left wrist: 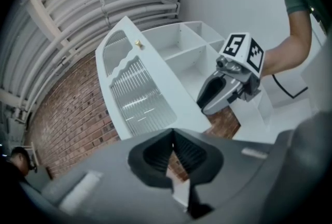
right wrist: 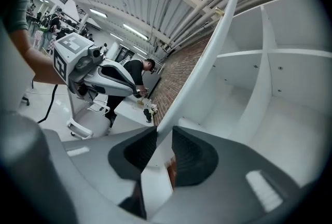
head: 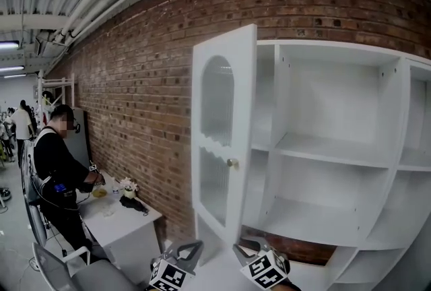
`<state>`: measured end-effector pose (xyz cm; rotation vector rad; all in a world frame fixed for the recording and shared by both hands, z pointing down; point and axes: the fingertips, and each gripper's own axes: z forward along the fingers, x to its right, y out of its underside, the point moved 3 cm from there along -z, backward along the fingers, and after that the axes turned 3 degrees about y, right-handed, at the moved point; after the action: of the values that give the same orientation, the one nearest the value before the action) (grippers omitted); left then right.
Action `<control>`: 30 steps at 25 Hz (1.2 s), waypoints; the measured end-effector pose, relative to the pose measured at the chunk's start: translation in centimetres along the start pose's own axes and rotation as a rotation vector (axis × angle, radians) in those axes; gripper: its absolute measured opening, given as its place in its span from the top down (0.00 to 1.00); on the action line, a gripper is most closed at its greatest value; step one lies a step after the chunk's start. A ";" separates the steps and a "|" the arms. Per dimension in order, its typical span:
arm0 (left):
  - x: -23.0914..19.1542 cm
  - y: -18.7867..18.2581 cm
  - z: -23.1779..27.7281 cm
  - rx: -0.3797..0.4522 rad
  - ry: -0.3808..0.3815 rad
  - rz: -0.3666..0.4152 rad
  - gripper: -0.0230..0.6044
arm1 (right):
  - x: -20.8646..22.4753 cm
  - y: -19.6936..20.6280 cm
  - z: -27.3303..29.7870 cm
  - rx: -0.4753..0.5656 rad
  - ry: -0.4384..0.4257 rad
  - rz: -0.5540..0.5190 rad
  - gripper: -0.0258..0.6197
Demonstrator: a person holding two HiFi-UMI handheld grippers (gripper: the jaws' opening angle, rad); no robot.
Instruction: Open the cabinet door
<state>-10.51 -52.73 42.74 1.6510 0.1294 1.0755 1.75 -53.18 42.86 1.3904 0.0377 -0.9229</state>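
The white cabinet door [head: 219, 141] with its ribbed arched panel and small round knob [head: 232, 163] stands swung wide open from the white shelf cabinet [head: 337, 148]. Both grippers are low in the head view, just below the door's bottom corner. My left gripper [head: 192, 250] [left wrist: 173, 137] is shut, pads meeting with nothing between them. My right gripper [head: 246, 250] [right wrist: 163, 137] has its jaws partly apart; in the right gripper view the door's thin edge [right wrist: 207, 57] lines up with the gap, and no pad presses on it. Each gripper view shows the other gripper [left wrist: 205, 107] [right wrist: 132, 87].
A red brick wall [head: 148, 81] runs behind the cabinet. To the left a person in black [head: 57, 168] works at a white table [head: 128, 222] with small items on it. A grey chair [head: 60, 266] stands at the lower left.
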 end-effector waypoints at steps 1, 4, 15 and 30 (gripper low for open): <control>-0.1 0.0 -0.7 0.001 -0.003 0.000 0.96 | -0.6 -0.5 -0.1 0.003 -0.004 -0.005 0.83; -0.1 0.1 -2.2 -0.006 -0.009 -0.002 0.96 | -2.7 -1.9 -0.3 0.022 -0.030 -0.021 0.83; -1.0 0.9 -5.3 -0.045 -0.056 -0.005 0.96 | -8.4 -6.3 0.9 0.135 -0.154 -0.032 0.87; -1.3 1.5 -10.4 -0.134 -0.160 -0.009 0.96 | -12.8 -9.7 3.1 0.201 -0.183 -0.089 0.96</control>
<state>-19.13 -46.62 43.00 1.6069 -0.0392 0.9210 -13.76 -48.04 42.42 1.4921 -0.1358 -1.1506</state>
